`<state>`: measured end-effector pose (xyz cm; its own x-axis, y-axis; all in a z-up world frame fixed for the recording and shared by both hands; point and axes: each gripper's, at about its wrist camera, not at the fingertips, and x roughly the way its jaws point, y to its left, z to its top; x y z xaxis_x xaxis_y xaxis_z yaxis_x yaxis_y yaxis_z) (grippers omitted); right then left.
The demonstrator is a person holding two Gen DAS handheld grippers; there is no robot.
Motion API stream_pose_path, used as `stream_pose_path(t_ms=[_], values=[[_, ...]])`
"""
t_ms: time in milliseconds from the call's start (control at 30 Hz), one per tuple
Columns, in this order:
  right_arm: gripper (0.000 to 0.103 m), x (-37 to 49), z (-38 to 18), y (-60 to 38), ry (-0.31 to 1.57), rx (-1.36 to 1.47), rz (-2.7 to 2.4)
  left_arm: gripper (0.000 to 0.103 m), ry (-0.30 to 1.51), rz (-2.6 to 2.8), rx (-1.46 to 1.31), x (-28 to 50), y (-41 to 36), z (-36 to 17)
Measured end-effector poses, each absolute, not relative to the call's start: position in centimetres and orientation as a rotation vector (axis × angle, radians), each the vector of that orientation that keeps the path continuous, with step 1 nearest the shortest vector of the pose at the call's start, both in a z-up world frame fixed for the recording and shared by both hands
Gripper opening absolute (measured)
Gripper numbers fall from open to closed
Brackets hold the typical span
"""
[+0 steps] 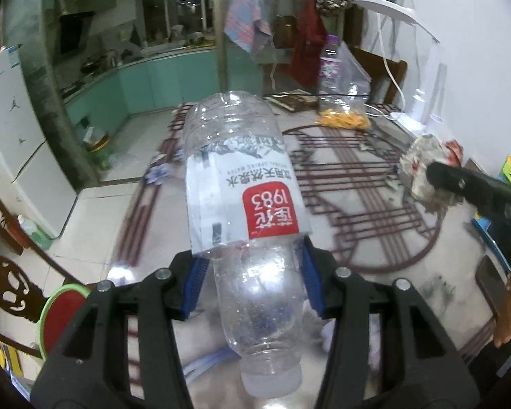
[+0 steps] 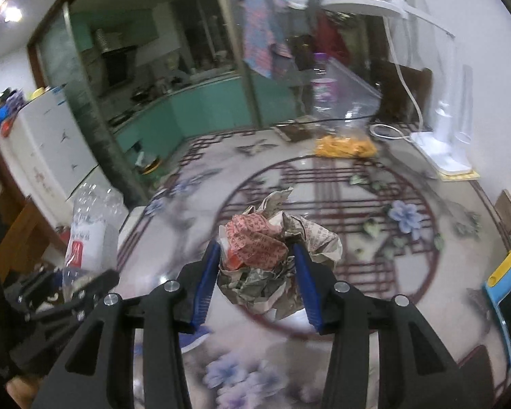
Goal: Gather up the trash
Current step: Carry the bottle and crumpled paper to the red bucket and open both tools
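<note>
An empty clear plastic bottle with a red and white label stands upside down, cap towards me, with my left gripper shut on its lower body. The same bottle shows at the left of the right wrist view, above the left gripper's black frame. My right gripper is shut on a crumpled paper ball of printed red and grey sheets. That paper ball appears at the right of the left wrist view, with the right gripper's black finger in front of it. Both are held above the patterned table.
At the table's far side stand a purple-labelled bottle, a clear bag of orange pieces and a white desk lamp with its cable. A green-rimmed red dish lies low left. A kitchen lies behind glass doors.
</note>
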<state>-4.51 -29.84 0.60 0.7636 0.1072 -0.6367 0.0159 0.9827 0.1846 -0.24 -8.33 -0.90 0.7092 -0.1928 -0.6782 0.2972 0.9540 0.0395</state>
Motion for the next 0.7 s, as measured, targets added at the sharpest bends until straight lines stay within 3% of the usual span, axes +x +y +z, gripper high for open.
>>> stream_pose_path(t_ms=[367, 700], values=[[0.044, -8.0, 0.9, -22.5, 0.625, 0.114, 0.051, 0.048, 0.710, -0.200, 0.077, -0.6, -1.1, -1.3], [0.045, -6.9, -0.1, -16.9, 0.669, 0.055, 0.111, 0.048, 0.674, -0.122, 0.064, -1.7, 4.0, -0.9]])
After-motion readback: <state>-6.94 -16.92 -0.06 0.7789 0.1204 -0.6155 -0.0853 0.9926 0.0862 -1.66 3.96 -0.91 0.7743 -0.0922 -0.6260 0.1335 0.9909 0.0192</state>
